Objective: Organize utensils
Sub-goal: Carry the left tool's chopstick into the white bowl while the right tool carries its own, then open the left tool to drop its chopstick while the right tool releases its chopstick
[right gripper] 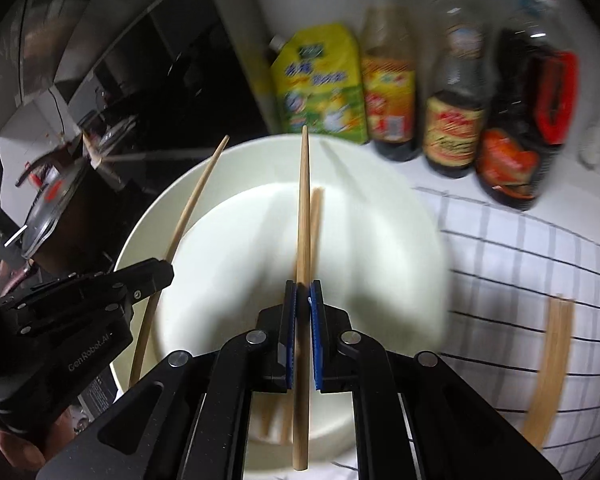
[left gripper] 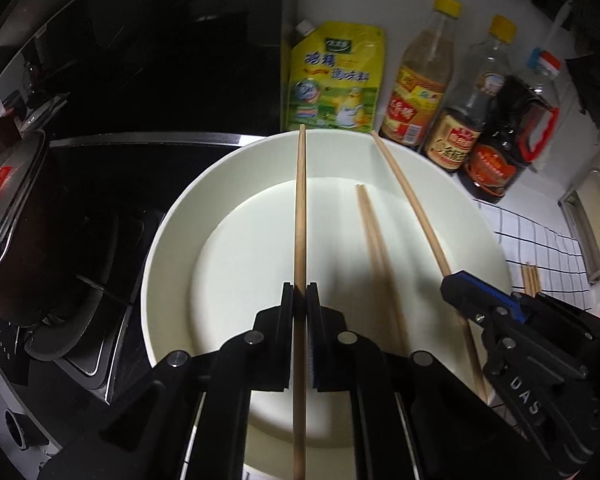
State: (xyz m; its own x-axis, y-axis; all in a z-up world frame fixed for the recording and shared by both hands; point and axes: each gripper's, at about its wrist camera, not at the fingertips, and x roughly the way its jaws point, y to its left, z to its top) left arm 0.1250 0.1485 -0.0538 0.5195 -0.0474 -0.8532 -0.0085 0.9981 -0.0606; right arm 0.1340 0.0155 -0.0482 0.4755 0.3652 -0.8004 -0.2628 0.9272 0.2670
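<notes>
Both wrist cameras look steeply down, close over the white plate [left gripper: 172, 240] (shared, with the bottles [right gripper: 388, 80]).

Both tongs are black linkages with round silver pivot pins. The left tongs [left gripper: 300, 296] have black fingers; the right tongs [right gripper: 303, 296] carry blue ribbed pads [right gripper: 315, 344]. White lettering marks their sides: "DAS" right, "GenRobot.AI" left.

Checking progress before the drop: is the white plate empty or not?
Not empty: a pair of chopsticks already lies in the white plate.
</notes>
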